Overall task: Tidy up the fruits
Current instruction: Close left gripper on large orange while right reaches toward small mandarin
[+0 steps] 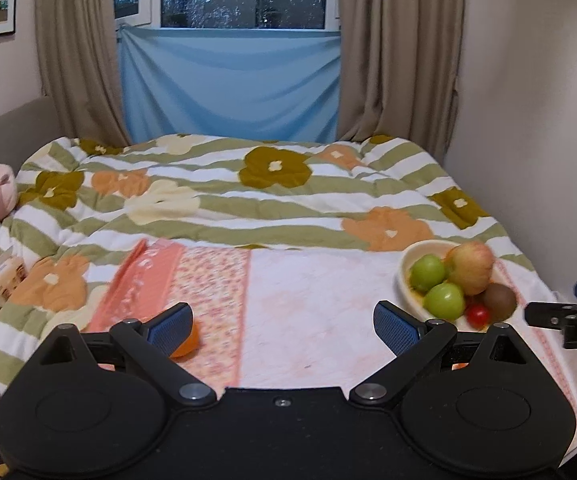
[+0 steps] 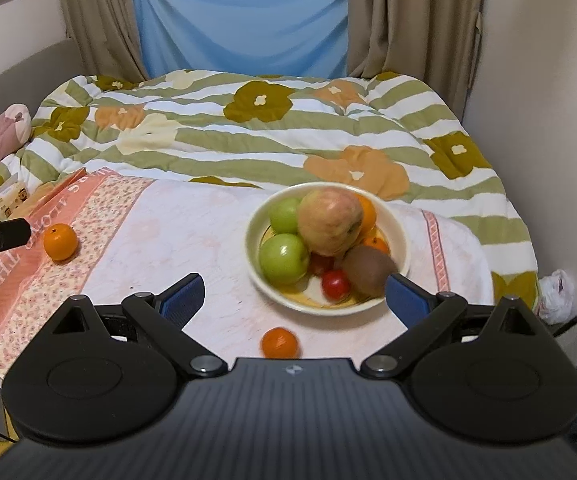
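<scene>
Fingers (image 2: 182,294) on my right gripper (image 2: 294,294) gape empty; left gripper (image 1: 282,318) likewise. I'd drop squarely over the near orange (image 2: 280,343), loose beside the bowl (image 2: 402,240), squeezing gently.

Left gripper (image 1: 282,330) held level and facing forward, its two blue-padded fingers (image 1: 170,324) spread wide with nothing between them. Right gripper (image 2: 294,298) tilted slightly downward, fingers (image 2: 406,298) equally wide apart and empty
</scene>
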{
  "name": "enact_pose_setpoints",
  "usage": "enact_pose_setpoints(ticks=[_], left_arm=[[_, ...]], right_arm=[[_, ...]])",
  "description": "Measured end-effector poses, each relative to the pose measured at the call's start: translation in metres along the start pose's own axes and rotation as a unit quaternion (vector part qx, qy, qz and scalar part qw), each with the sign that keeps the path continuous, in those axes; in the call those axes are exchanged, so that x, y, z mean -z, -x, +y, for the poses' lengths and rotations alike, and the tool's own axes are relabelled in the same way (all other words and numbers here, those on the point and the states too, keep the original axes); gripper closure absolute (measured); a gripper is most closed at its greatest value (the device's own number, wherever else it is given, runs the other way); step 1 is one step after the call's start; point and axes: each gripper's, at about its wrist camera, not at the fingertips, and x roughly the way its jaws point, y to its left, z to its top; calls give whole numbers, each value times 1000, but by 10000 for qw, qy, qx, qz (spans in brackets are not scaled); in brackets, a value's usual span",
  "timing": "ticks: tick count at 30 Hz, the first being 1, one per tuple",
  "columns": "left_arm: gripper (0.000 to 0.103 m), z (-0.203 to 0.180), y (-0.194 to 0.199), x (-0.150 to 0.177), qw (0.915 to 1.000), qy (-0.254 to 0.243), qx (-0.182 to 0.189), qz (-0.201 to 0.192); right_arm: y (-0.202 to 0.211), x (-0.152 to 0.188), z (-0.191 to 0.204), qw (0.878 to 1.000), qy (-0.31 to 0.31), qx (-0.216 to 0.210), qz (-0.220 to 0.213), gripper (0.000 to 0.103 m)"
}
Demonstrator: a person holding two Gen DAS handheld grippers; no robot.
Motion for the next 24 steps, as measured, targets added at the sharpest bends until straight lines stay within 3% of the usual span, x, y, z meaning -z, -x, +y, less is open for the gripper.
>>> enact_pose_setpoints(ticks=[10, 18, 24], left_arm=[[4, 64, -49, 17, 9992, -156, -173, 326], [5, 90, -104, 28, 9972, -351, -165, 633], [11, 101, -139, 34, 9951, -454, -173, 860]], right_arm=[[-27, 32, 48, 9974, -499, 426, 284, 0], [-59, 53, 62, 9929, -862, 761, 307, 0], [-83, 61, 64, 9895, -1022, 913, 464, 0]])
